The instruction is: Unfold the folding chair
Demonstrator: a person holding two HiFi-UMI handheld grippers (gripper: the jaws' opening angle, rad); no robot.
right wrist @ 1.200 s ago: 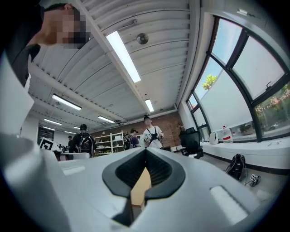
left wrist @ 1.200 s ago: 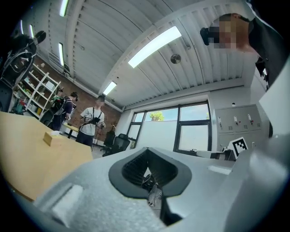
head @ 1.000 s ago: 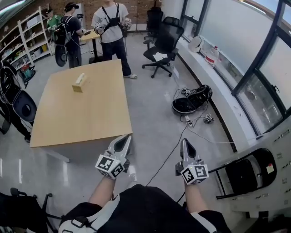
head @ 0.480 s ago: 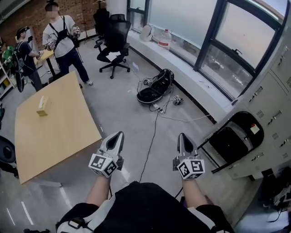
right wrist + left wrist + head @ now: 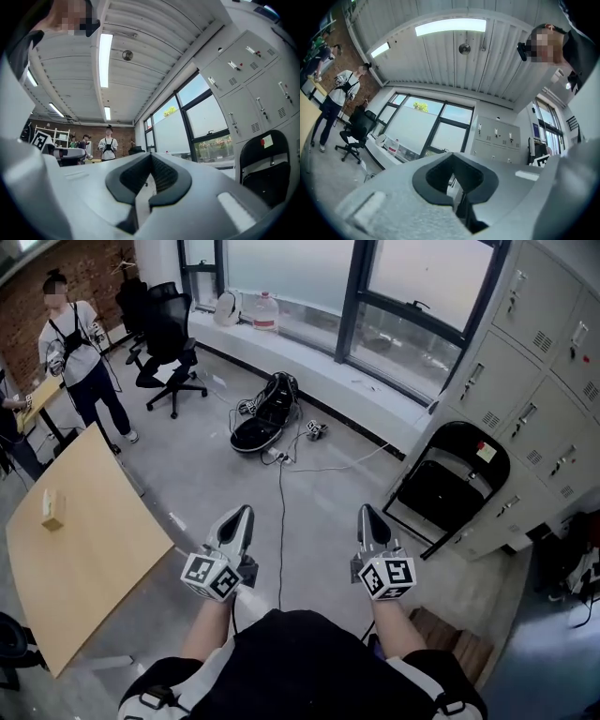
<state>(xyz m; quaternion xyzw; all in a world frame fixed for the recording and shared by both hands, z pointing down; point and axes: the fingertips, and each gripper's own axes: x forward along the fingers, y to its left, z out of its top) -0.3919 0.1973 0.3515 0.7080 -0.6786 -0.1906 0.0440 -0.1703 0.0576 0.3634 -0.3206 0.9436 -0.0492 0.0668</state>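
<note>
Swinging round, the view is bringing the lockers in at the far right while the worktop is sliding off to the near left. The folding chair is leaning folded against the lockers, its long axis standing upright, ahead and to the right. The right hand-held gripper is sitting nearer to it than the left hand-held gripper. Both are pressed fully closed, carrying nothing.
</note>
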